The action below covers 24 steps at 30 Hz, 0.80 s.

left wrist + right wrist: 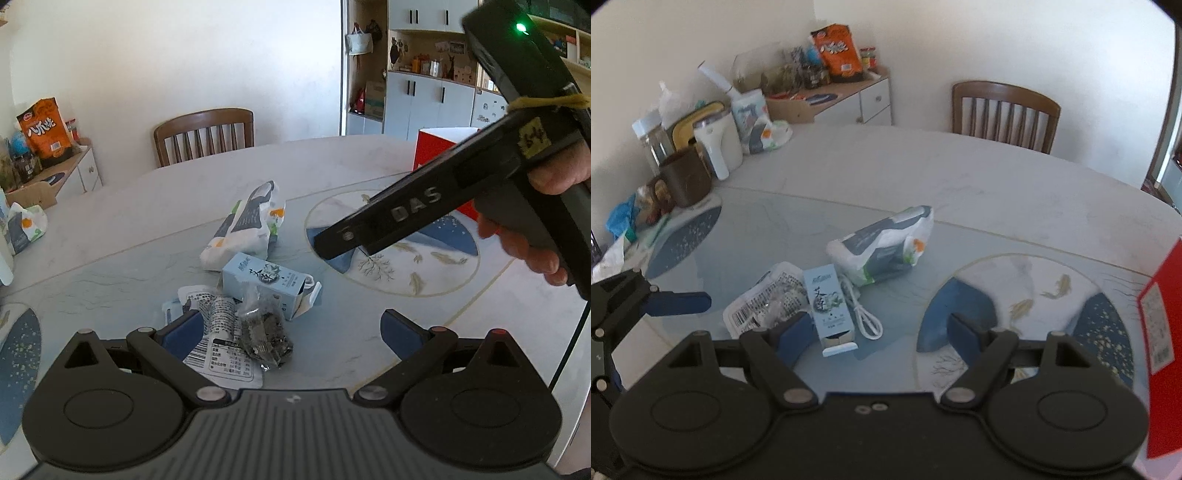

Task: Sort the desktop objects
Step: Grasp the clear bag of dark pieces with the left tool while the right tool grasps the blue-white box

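Note:
A small pile lies on the round table (pixel 332 162). It holds a white tissue pack (pixel 245 225) (pixel 884 251), a light blue carton (pixel 264 282) (pixel 829 308), a clear snack packet (pixel 264 328) over a white printed packet (pixel 221 350) (pixel 764 302), and a white cable (pixel 866 319). My left gripper (pixel 291 330) is open and empty, just above the snack packet. My right gripper (pixel 877 336) is open and empty above the carton's near end. The right gripper's body (pixel 461 184) crosses the left wrist view.
A red box (pixel 439 155) (pixel 1161 332) stands on the table's right side. Jars, a mug and bottles (pixel 687 155) crowd the far left edge. A wooden chair (pixel 205 134) stands behind the table, beside a low cabinet (pixel 849 99) with snack bags.

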{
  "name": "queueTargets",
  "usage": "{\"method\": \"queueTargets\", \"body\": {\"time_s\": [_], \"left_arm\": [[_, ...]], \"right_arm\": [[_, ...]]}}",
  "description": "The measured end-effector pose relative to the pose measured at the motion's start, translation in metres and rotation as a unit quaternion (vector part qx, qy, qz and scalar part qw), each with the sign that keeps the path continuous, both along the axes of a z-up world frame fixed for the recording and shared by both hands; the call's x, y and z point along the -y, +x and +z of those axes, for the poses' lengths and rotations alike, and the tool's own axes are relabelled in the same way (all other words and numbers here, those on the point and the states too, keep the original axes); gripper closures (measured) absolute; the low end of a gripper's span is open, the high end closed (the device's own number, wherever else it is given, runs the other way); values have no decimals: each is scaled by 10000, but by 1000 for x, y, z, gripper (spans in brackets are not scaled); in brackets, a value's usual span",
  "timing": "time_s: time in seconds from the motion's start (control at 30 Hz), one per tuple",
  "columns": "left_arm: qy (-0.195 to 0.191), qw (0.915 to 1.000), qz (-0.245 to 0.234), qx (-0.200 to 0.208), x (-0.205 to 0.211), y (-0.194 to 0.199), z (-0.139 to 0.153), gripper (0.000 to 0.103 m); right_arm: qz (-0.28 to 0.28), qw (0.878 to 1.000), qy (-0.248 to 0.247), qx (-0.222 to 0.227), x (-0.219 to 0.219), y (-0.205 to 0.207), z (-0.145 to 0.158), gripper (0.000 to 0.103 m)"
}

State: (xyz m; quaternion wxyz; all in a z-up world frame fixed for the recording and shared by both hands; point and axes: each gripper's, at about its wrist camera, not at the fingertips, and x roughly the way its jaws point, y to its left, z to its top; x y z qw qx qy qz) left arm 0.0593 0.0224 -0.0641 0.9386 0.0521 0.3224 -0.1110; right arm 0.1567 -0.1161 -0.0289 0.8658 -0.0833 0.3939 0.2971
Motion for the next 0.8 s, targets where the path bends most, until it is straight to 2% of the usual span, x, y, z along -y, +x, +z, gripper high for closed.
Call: {"method": "queueTargets", "body": {"time_s": [0.27,0.43,0.63,0.7,0.8], "left_arm": [[37,9999,-10,-156,5,11,-16,2],[71,9996,65,-261,5,18,-24,7],[61,9992,239,-327,-3,23,-28,20],[97,9991,270,-304,-5,23,-28,24],[150,9990,305,-274,-7,22,-27,33]], "right_arm": [[209,9997,-71,-125,-26,13,-18,25],[270,9993,-112,-213,-38,20,-27,27],[333,9988,-153,-316,-46,28,-35,36],[364,9986,-164,-343,-48,29,-37,47],[428,9984,-177,-319,-52,28,-37,52]]}}
